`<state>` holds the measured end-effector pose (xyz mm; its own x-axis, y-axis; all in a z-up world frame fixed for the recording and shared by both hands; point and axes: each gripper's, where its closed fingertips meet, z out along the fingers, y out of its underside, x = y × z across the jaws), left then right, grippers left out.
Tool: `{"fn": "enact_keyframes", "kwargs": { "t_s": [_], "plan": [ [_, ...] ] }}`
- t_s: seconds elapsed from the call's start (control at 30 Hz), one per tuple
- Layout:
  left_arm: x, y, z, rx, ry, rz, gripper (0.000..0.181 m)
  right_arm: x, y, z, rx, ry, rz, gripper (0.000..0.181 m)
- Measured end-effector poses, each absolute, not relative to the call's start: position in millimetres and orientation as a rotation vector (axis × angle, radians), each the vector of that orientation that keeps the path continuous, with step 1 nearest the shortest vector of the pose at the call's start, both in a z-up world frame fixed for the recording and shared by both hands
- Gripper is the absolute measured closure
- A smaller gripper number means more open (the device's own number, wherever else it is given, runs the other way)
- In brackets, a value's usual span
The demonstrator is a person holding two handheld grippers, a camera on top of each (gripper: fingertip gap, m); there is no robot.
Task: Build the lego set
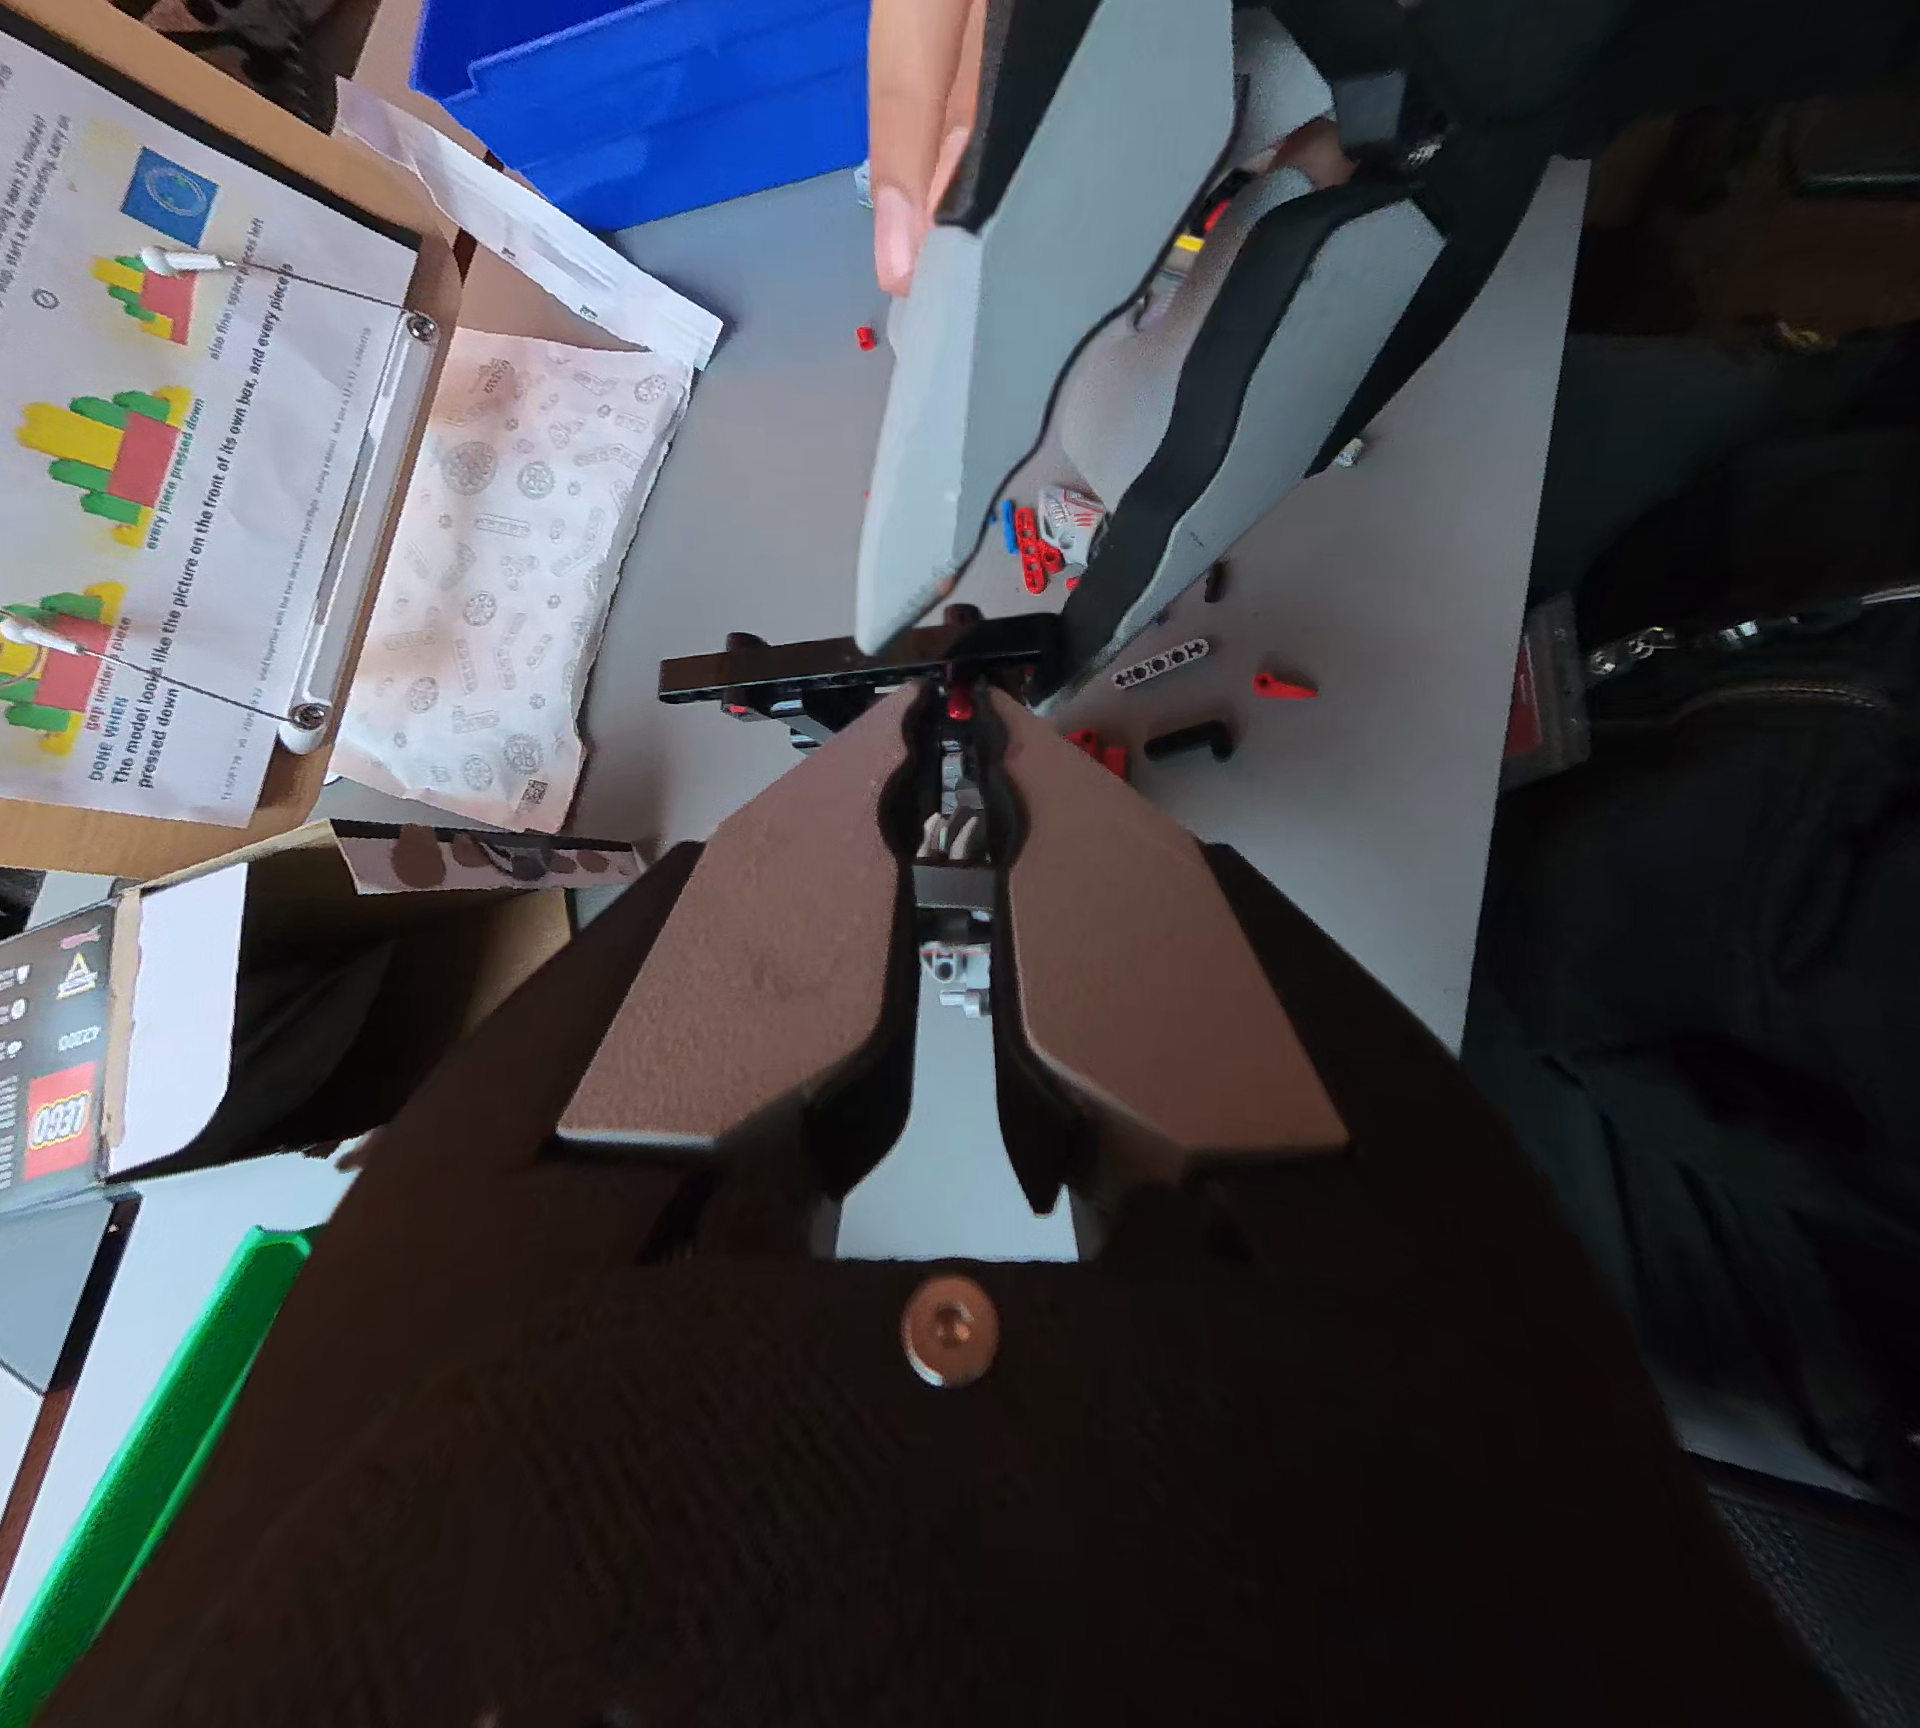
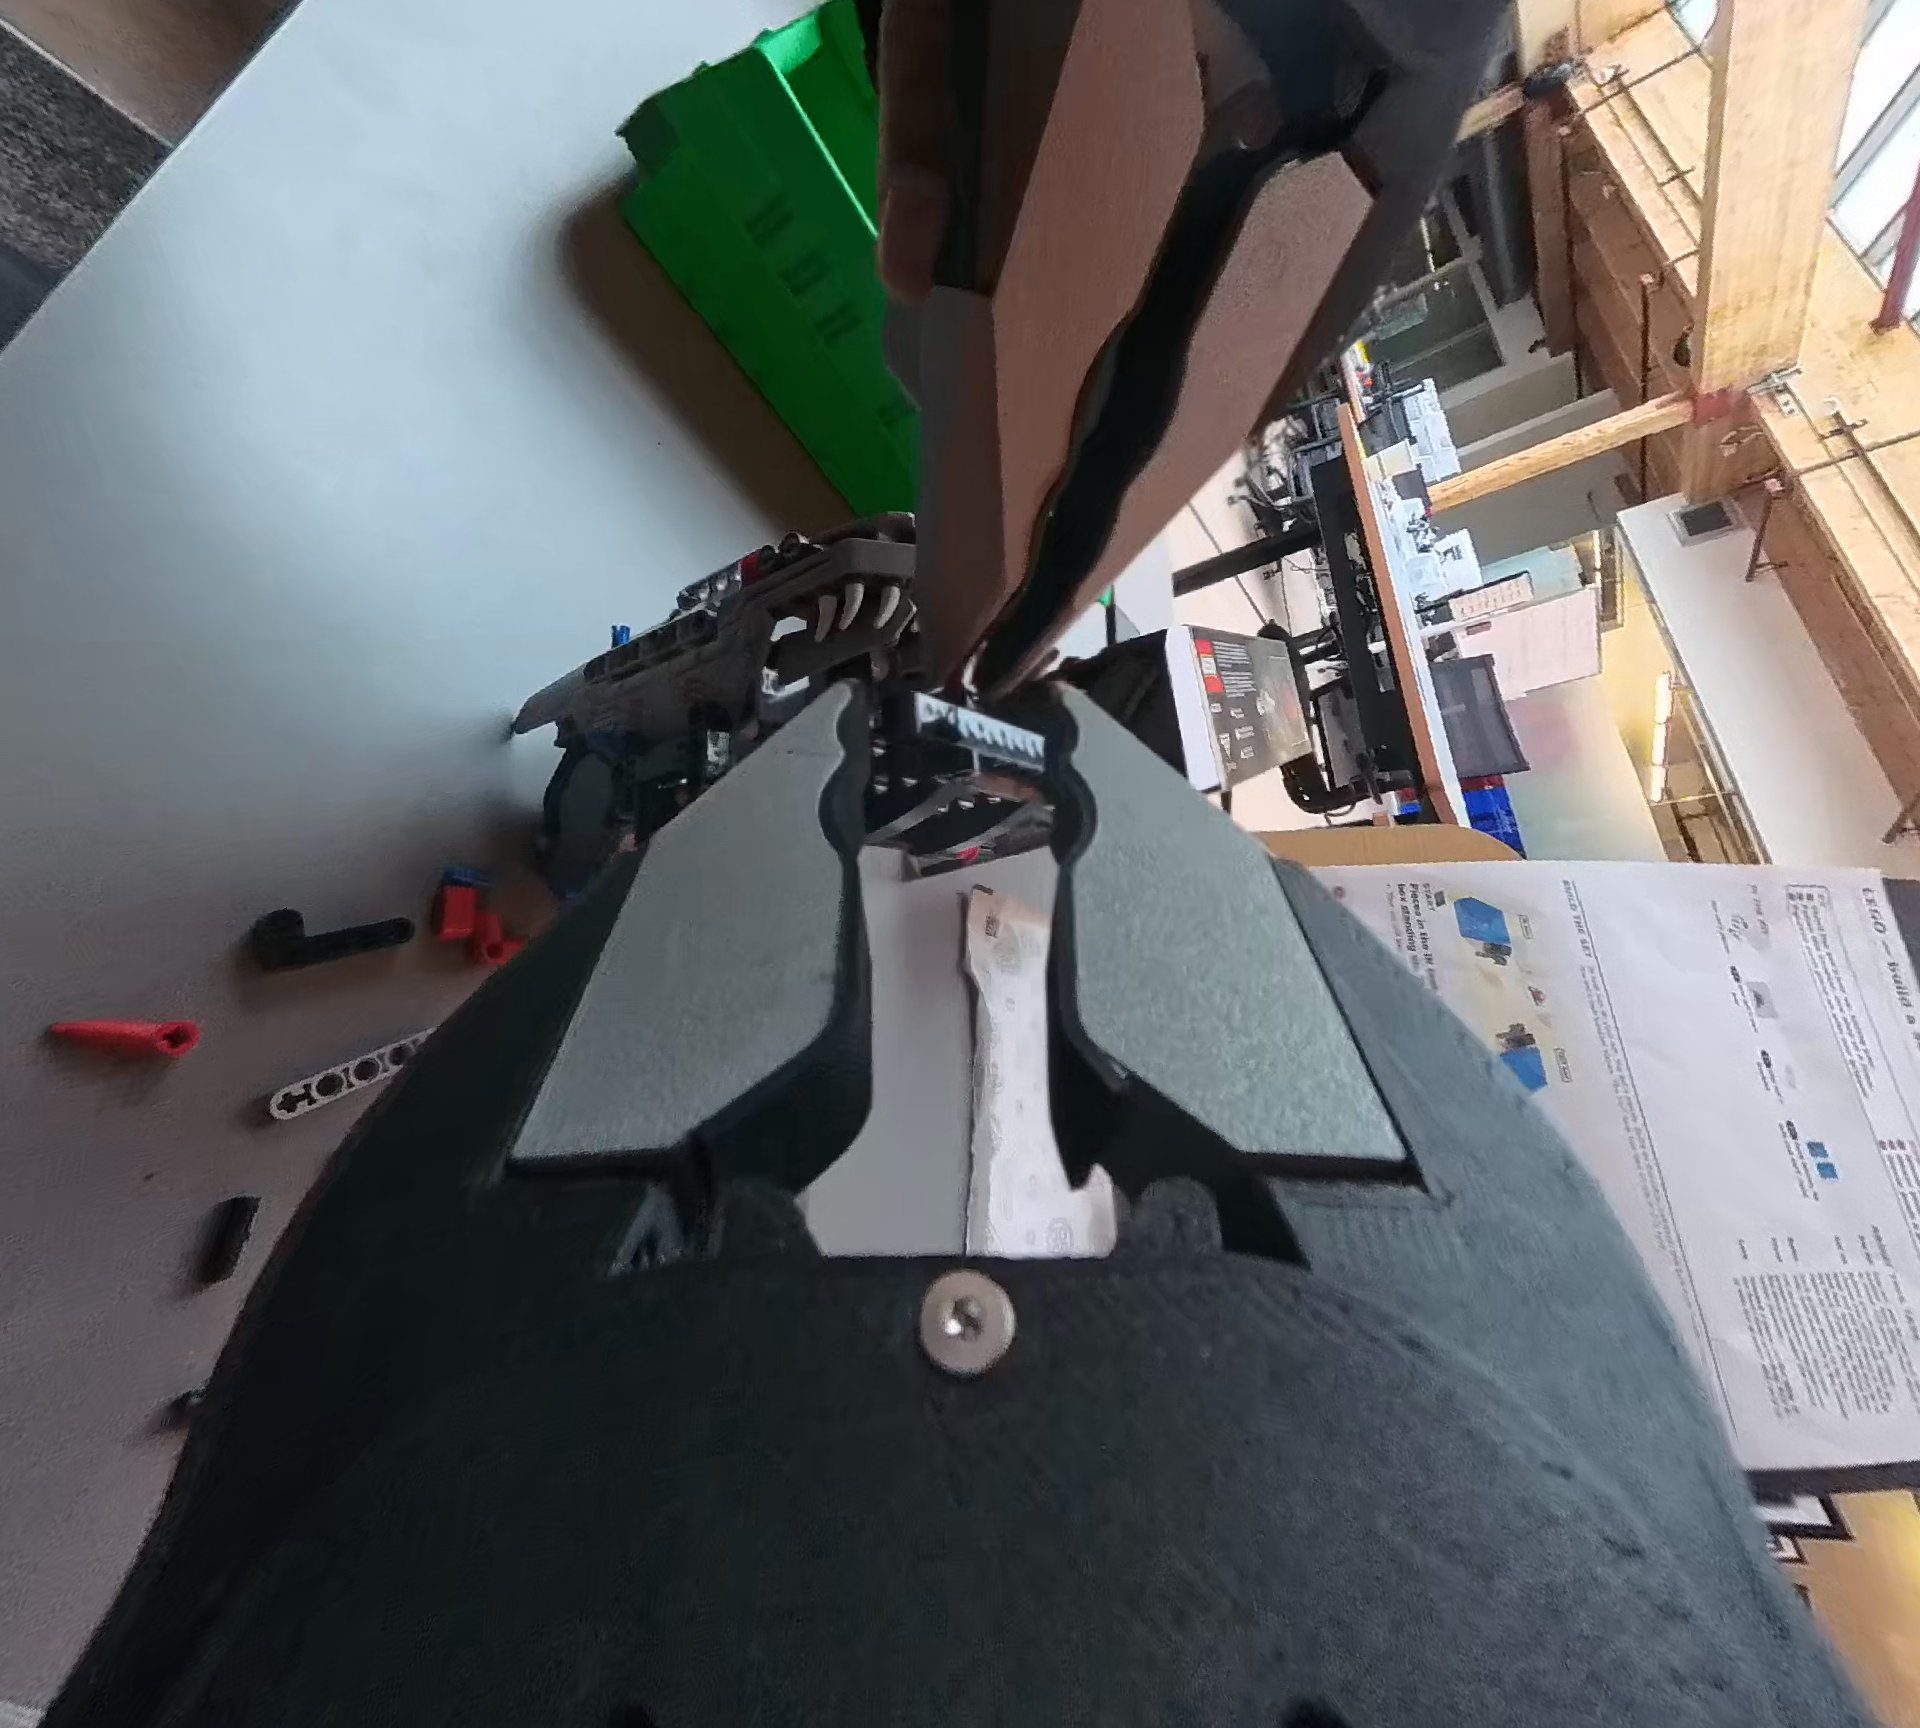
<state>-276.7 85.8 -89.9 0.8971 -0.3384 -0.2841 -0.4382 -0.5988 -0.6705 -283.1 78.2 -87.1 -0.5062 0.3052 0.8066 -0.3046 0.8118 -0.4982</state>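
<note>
My left gripper [image 1: 961,710], with brown pads, is shut on a small red pin [image 1: 961,702] and holds it against a long black beam assembly [image 1: 810,665]. My right gripper [image 2: 958,748], with grey pads, is shut on that black assembly [image 2: 966,759], one pad on each side. In the right wrist view the left gripper's tips [image 2: 982,676] come down onto the assembly's top. In the left wrist view the right gripper [image 1: 977,629] straddles the beam's right end. A larger grey model with white teeth [image 2: 727,639] stands just beyond, on the grey table [image 2: 312,328].
Loose pieces lie on the table: a red piece [image 1: 1283,686], a black connector [image 1: 1190,738], a light grey beam [image 1: 1162,665], and more red pieces [image 1: 1039,535]. Around them are a blue bin [image 1: 665,16], a green bin [image 2: 769,224], a paper bag [image 1: 509,587], an instruction sheet [image 1: 156,483] and a set box [image 1: 62,1076]. My two grippers' fingertips are within a few centimetres of each other. The black connector [image 1: 1190,738] is about 15 cm from my right fingertips. It turns up in the right wrist view [image 2: 326,948] as well.
</note>
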Motion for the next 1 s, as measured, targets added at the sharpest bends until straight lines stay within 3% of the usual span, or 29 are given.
{"fn": "enact_keyframes", "kwargs": {
  "t_s": [0.07, 0.4, 1.0],
  "plan": [
    [-276.0, 86.2, -91.0, -2.269, 0.544, 0.163, 0.179, -283.8, 80.9, -87.7, 0.003, -1.967, 0.725, 0.148],
    [-279.2, 85.1, -99.2, -2.312, 0.567, 0.25, 0.18, -290.1, 78.8, -95.0, 0.102, -1.899, 0.54, 0.165],
    [-277.7, 87.3, -94.6, -2.384, 0.52, 0.238, 0.179, -291.5, 86.1, -94.0, 0.121, -1.885, 0.474, 0.161]
  ]
}}
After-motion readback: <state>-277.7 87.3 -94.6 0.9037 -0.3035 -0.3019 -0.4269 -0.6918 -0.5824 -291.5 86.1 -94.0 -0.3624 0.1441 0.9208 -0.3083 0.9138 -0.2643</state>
